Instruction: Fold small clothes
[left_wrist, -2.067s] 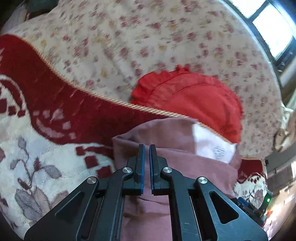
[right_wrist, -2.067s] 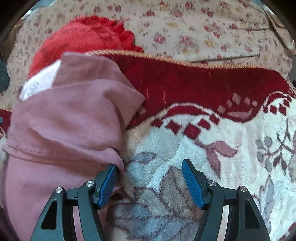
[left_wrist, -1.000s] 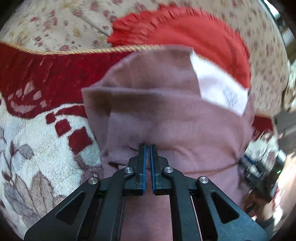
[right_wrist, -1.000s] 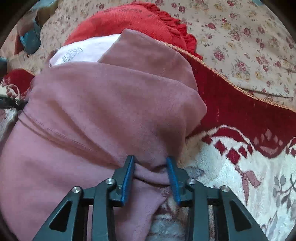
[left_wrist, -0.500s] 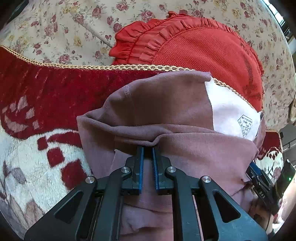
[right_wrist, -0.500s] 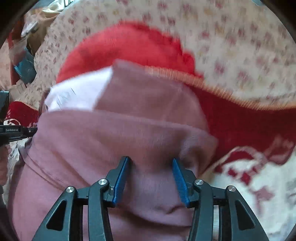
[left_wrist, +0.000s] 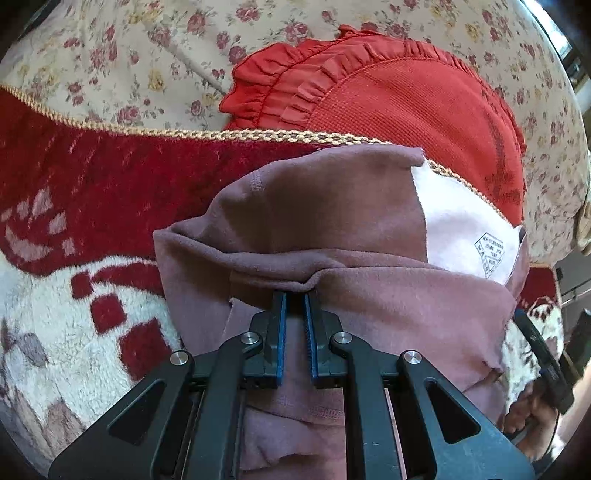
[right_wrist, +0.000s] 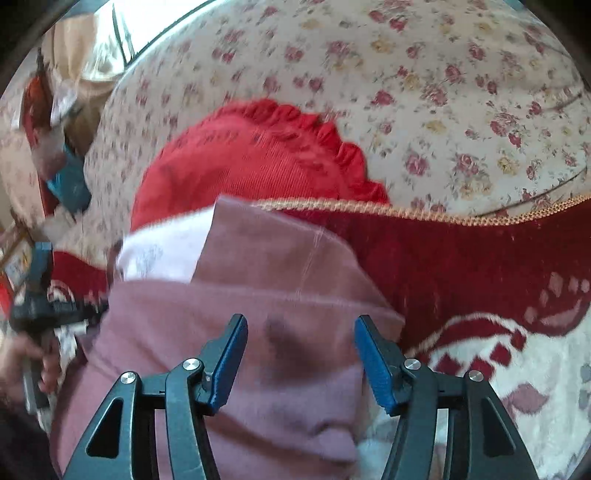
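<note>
Mauve garment (left_wrist: 369, 295) sits folded over on the red-and-cream plush blanket (left_wrist: 92, 177), far edge just short of the gold braid trim, with the red ruffled garment (left_wrist: 388, 96) lying right behind it on the floral sheet (left_wrist: 129, 55). White inner panel with a printed label (left_wrist: 476, 236) is exposed at one corner of the fold. Left gripper (left_wrist: 295, 314): jaws nearly pressed together, pinching the folded-over hem, which puckers right at the tips. Right gripper (right_wrist: 299, 350): jaws have just been opening, now spread wide with blue pads clear of the cloth, mauve fabric below and between them but not gripped. Right view is motion-blurred, so exact edge alignment is hard to read. Risks as I see them: left is the only hold now, so any pull from that side likely drags the top layer and skews the fold, since nothing anchors the other side. If left releases while lifting, the pucker may spring and the flap could flop back open. Plush pile grips fabric, so sliding to square it up probably bunches the lower layer. Exposed white panel suggests the layers are not lined up; another fold on top would lock that in. Red garment is close enough to snag on a wide sweep.
</note>
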